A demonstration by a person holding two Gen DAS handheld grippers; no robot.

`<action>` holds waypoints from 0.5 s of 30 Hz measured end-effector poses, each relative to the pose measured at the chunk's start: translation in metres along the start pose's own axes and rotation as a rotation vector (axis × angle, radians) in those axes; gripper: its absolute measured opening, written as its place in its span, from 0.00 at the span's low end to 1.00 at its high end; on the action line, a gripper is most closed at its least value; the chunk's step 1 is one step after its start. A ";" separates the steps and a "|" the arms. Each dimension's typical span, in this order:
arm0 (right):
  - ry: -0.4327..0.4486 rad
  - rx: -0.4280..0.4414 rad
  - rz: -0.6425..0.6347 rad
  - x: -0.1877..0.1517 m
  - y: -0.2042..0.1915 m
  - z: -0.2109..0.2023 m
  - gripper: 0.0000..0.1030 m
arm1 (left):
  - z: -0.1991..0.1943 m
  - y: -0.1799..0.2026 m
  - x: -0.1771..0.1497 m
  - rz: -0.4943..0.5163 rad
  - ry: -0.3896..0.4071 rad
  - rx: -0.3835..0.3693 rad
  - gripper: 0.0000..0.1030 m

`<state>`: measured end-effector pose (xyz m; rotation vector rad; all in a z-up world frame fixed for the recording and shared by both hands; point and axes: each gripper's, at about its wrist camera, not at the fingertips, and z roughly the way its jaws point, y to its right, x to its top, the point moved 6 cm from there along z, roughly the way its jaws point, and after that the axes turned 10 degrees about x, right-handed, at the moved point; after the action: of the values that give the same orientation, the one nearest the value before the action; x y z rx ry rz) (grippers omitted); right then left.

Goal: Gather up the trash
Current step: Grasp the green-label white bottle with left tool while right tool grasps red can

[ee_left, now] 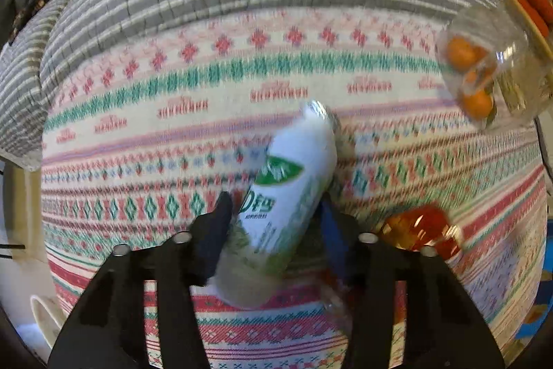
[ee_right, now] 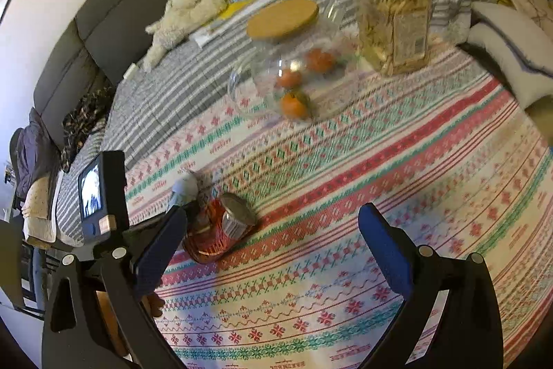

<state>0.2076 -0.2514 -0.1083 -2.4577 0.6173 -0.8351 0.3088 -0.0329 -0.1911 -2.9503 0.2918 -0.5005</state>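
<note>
left wrist view: the left tongs [ee_left: 273, 213] pinch a white-and-green bottle [ee_left: 283, 196] lying on the patterned cloth [ee_left: 172, 127]; the right tongs [ee_right: 273, 227] gape wide near a crushed red can [ee_right: 221, 230].

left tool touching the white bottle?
Touching. The left wrist view shows the left tool with both fingers pressed against the sides of the white bottle.

The bottle's [ee_left: 290, 196] label print was blurred beyond reading, and its lower end sat hidden behind the left gripper [ee_left: 273, 223]. The red wrapper [ee_left: 421, 230] beside it was smeared and shapeless.
</note>
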 end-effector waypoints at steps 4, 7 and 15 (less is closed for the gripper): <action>-0.083 0.012 0.033 -0.018 -0.002 0.030 0.94 | -0.010 -0.022 -0.029 -0.029 0.044 -0.007 0.38; -0.110 -0.025 0.026 -0.031 -0.007 0.053 0.94 | -0.025 -0.047 -0.062 -0.081 0.074 -0.003 0.36; -0.180 -0.019 0.044 -0.052 -0.037 0.115 0.94 | -0.084 -0.090 -0.147 -0.194 0.155 0.037 0.34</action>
<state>0.2547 -0.1610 -0.1912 -2.4921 0.6132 -0.5856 0.1593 0.0775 -0.1437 -2.9238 0.0100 -0.7532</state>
